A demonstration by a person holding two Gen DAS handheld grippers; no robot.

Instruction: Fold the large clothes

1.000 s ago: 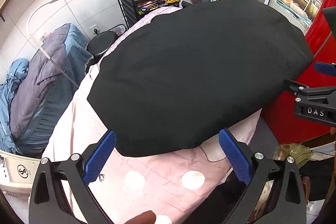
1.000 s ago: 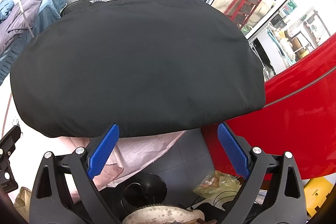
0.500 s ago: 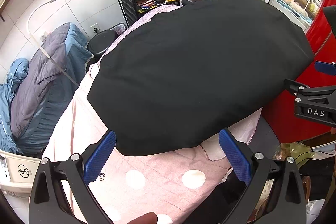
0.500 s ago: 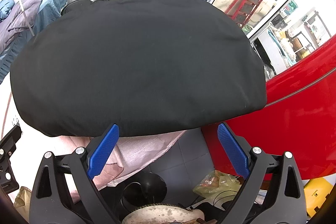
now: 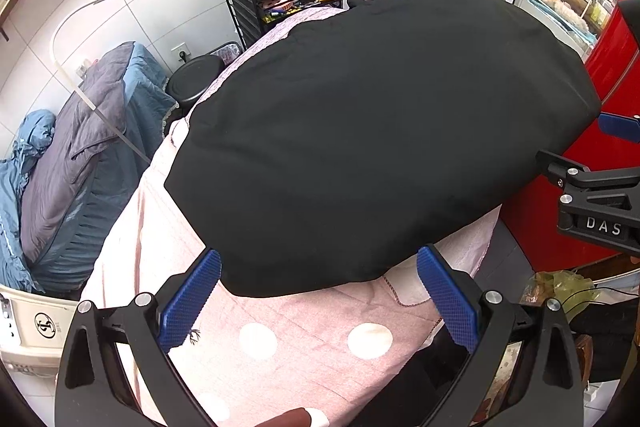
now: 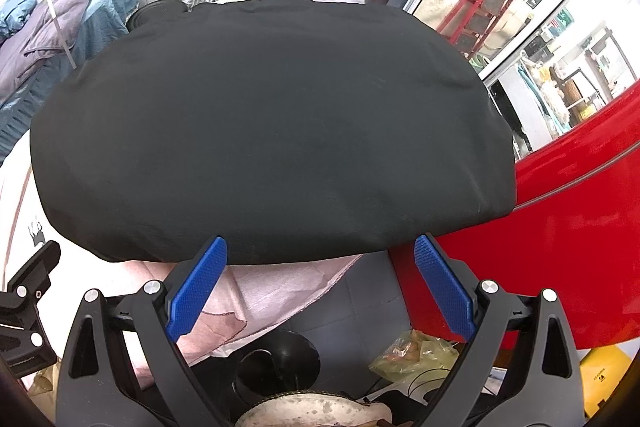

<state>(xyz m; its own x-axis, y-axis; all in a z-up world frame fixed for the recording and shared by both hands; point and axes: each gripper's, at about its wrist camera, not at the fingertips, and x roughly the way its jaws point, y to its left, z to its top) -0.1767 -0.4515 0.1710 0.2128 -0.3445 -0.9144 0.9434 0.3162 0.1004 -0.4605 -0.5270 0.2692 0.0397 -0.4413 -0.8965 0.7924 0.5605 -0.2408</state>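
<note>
Both my left hand-held gripper and right hand-held gripper, jaws apart and empty, face the black garment, whose near hem lies crosswise just ahead.

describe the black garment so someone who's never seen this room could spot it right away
Find the pink spotted cover on the table in the middle of the room. The black garment lies spread flat across its top, near both open grippers. It is the only plain black cloth; the bedding to the left is blue and grey.

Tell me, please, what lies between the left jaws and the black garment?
Only the pink spotted cover, seen in the left wrist view, separates the left gripper from the black garment.
</note>
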